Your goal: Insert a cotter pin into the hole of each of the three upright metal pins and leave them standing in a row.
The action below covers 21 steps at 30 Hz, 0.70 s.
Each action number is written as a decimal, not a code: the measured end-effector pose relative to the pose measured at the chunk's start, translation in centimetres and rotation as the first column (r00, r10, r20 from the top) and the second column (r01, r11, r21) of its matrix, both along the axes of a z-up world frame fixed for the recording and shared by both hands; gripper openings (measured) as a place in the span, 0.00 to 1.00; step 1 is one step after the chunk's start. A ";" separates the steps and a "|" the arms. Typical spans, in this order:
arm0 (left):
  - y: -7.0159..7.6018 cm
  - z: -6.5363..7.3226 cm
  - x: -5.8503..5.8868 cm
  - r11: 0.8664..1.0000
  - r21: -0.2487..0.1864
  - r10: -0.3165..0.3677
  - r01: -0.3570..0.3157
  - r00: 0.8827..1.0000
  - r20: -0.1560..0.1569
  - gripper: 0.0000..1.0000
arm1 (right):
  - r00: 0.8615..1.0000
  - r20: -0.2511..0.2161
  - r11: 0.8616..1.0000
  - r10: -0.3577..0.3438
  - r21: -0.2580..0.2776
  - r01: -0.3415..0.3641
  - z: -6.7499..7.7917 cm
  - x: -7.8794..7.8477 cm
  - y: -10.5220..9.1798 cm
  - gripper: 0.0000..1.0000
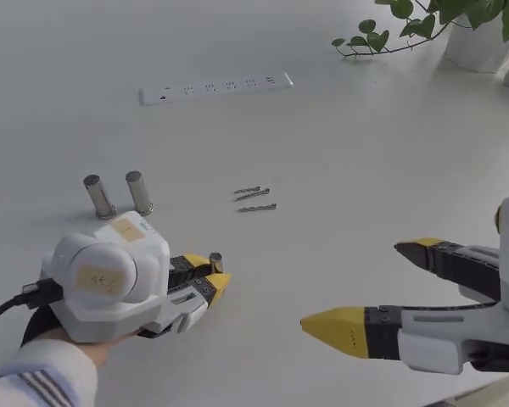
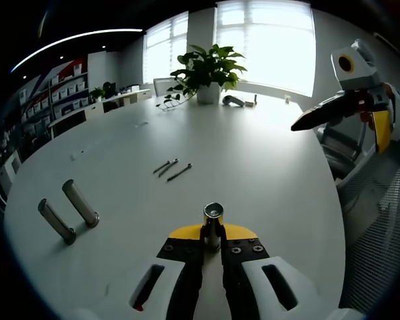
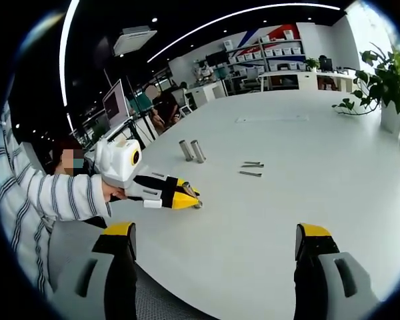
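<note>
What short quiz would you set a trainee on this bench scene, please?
1. How many cotter pins lie on the table?
2. True or false: the right gripper is shut.
3. What does the left gripper hold? A: a metal pin. B: a plant leaf. C: nothing.

Key: 1: three. 2: false, its jaws are wide apart. 3: A.

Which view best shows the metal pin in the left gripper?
The left gripper view: the metal pin sits close and centred, clamped in the left gripper. In the head view its top peeks past the jaw tips; in the right gripper view it is tiny.
</note>
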<state>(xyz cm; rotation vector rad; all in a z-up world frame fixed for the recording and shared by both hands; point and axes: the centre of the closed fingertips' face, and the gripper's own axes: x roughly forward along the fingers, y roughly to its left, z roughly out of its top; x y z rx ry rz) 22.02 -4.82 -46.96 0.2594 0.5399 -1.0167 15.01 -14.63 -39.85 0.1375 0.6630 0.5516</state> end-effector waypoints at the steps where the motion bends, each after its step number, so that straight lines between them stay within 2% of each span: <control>1: 0.0 0.0 0.0 1.000 -0.001 0.000 0.000 1.000 0.000 0.05 | 1.000 0.000 1.000 0.000 0.002 0.000 0.0 0.0 0.0 0.98; 12: 0.3 0.2 -0.1 1.000 0.008 0.010 -0.010 1.000 0.004 0.06 | 1.000 -0.001 1.000 0.008 0.000 -0.008 0.2 -0.2 0.2 0.98; 15: 0.4 0.6 -0.1 1.000 -0.004 0.008 -0.008 1.000 0.001 0.10 | 1.000 -0.002 1.000 0.013 0.000 -0.013 0.2 -0.3 0.3 0.98; 18: 0.7 1.0 -0.2 1.000 0.005 -0.002 0.002 1.000 0.008 0.17 | 1.000 -0.001 1.000 0.018 0.001 -0.018 0.2 -0.3 0.5 0.98; 21: 1.1 1.3 -0.5 1.000 0.024 -0.019 0.019 1.000 0.014 0.16 | 1.000 -0.002 1.000 0.026 -0.002 -0.026 0.3 -0.2 0.7 0.98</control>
